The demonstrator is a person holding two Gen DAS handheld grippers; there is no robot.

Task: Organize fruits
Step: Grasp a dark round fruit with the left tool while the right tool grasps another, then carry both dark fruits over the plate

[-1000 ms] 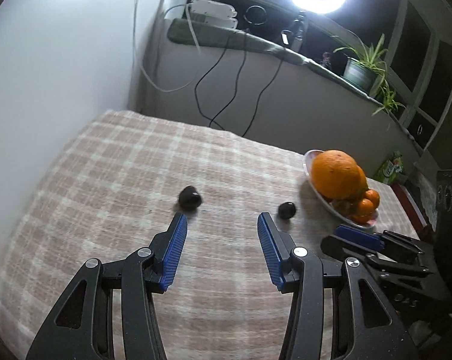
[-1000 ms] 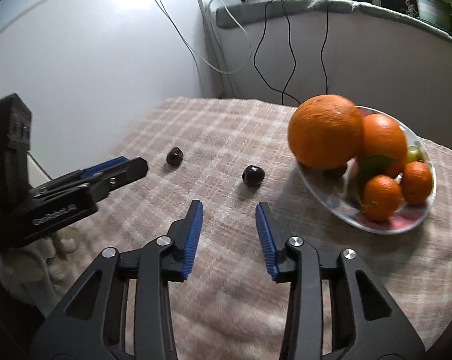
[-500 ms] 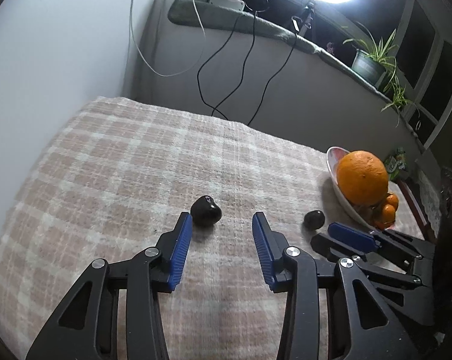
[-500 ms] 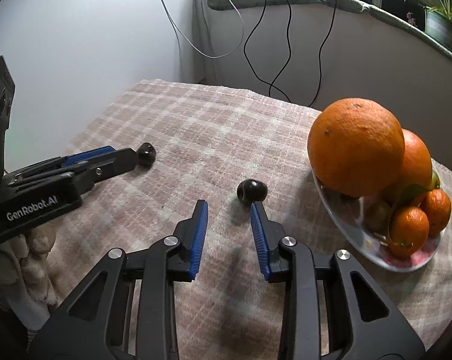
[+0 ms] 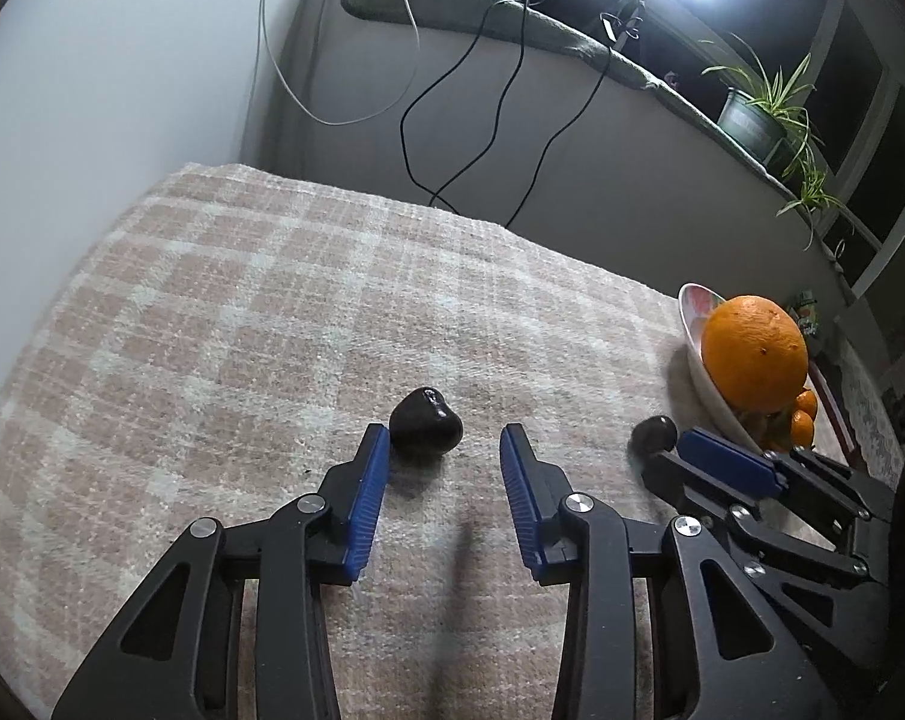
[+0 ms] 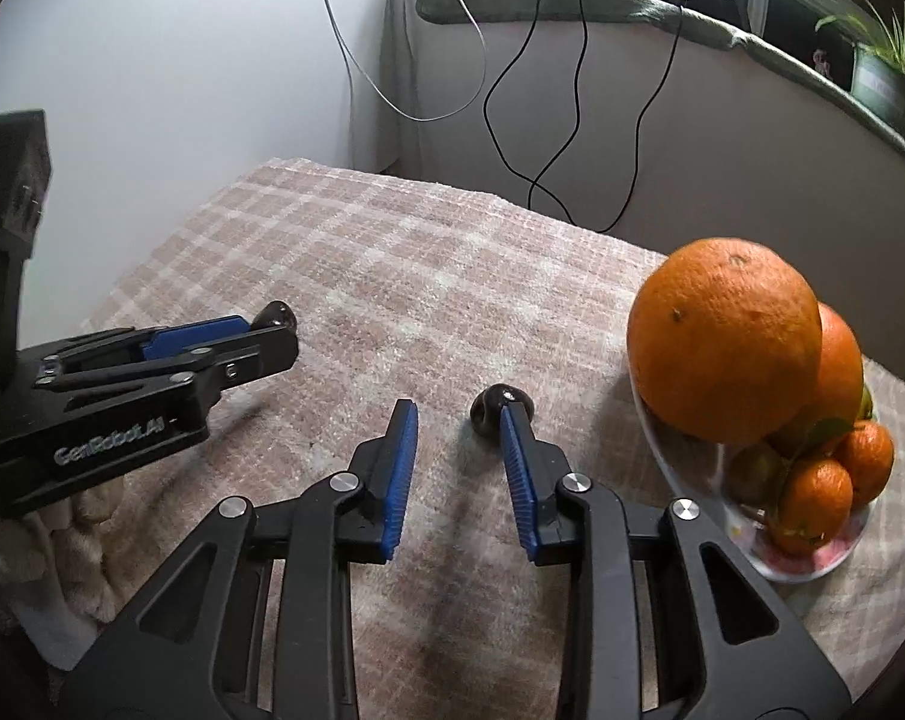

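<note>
Fruits are mostly sitting piled in the white bowl [image 6: 662, 450] at the right of the checked cloth [image 5: 242, 312]: one big orange [image 6: 722, 336], one middling orange [image 6: 842, 360] and at least three mandarins. Two small dark fruits are lying loose. The left gripper [image 5: 443, 450] is closing, its jaws apart, around the left dark fruit [image 5: 425, 429]; the right gripper [image 6: 458, 426] is standing spread beside the right dark fruit [image 6: 491, 408]. Each is probably needing centring first, then gentle squeezing.
</note>
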